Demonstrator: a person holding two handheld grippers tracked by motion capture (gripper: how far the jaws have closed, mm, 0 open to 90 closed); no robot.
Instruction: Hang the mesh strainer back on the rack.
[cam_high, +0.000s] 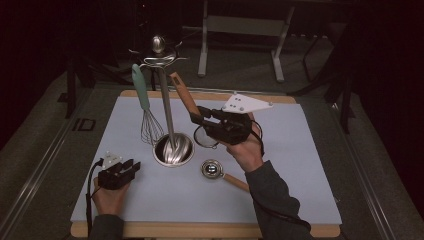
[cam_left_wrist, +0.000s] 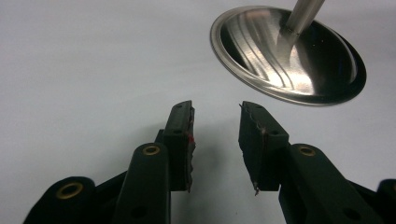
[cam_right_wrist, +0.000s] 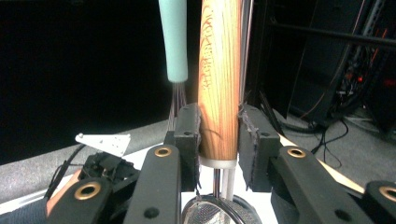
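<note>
Both right fingers (cam_right_wrist: 252, 140) clamped on strainer (cam_high: 205, 136) handle, slanting up toward rack (cam_high: 159, 55) hooks; left gripper (cam_high: 134, 167) agape, idle on desk (cam_high: 300, 165).

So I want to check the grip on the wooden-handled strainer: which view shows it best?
The right gripper view: the wooden handle stands clamped between the right hand-held gripper jaws, with the mesh bowl just below. The high view shows the strainer smaller, lifted beside the utensil stand. The left gripper view shows the stand's base.
</note>
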